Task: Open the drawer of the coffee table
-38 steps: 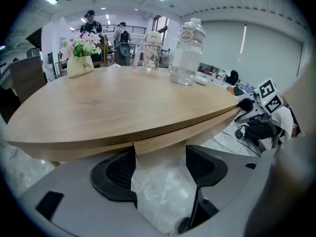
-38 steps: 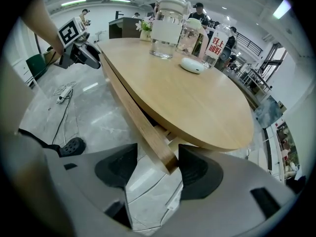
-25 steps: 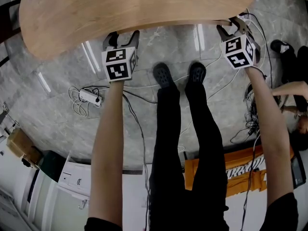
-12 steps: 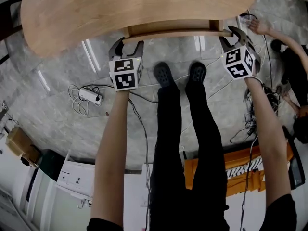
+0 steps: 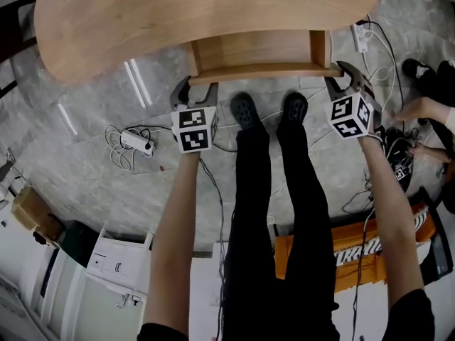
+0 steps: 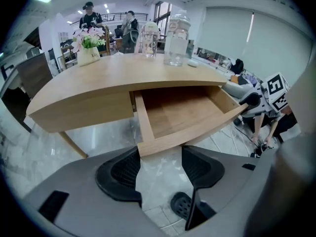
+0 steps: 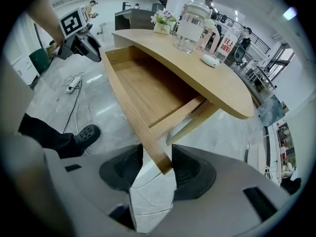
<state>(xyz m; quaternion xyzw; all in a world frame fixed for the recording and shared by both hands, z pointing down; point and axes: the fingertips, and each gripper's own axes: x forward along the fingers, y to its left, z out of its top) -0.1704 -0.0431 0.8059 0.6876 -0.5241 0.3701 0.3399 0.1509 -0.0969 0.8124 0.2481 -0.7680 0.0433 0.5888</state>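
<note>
The light wooden coffee table [image 5: 206,9] fills the top of the head view. Its drawer [image 5: 256,48] stands pulled out toward me, and it looks empty inside. My left gripper [image 5: 194,89] is at the left corner of the drawer front [image 5: 263,71]. In the left gripper view that corner [image 6: 143,147] sits at the mouth of the left gripper [image 6: 161,154], whose jaws stand apart. My right gripper [image 5: 341,75] is at the right corner. Its jaws are closing, and the end of the drawer front [image 7: 160,159] is pinched between the pads of the right gripper [image 7: 158,164].
My legs and shoes [image 5: 244,110] stand on the marble floor just below the drawer. A power strip [image 5: 134,142] with cables lies at the left, an orange object [image 5: 341,254] at the lower right. Another person's hand [image 5: 419,109] reaches in from the right. Glass jars [image 6: 177,33] and flowers [image 6: 89,46] stand on the tabletop.
The drawer has slid out from under the tabletop toward me. Both grippers have moved back toward me with its front.
</note>
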